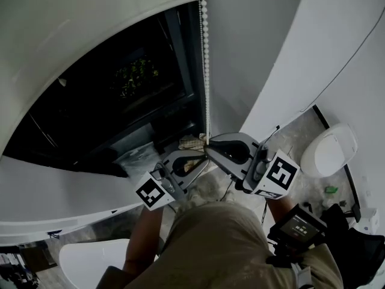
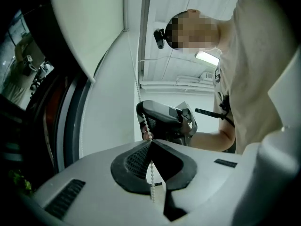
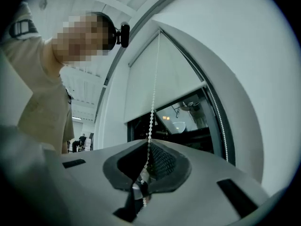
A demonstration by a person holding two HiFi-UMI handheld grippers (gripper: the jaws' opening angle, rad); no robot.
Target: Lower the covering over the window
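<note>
A white bead chain [image 1: 206, 71] hangs down beside the dark window [image 1: 108, 95]. The pale roller blind [image 1: 72, 29] covers the window's upper part; in the right gripper view its bottom edge [image 3: 164, 105] hangs above the dark glass. My right gripper [image 1: 209, 143] is shut on the chain, which runs up between its jaws [image 3: 146, 142]. Just below it my left gripper [image 1: 203, 157] is shut on the same chain [image 2: 139, 93], whose loose end dangles in front of that gripper's jaws [image 2: 150, 142]. The right gripper [image 2: 164, 119] shows directly above the left one's tips.
The chain's second strand [image 3: 218, 121] runs along the window frame. A white rounded fixture [image 1: 331, 149] sits on the floor to the right, another white object [image 1: 90, 264] at lower left. A dark device [image 1: 298, 227] hangs at the person's waist.
</note>
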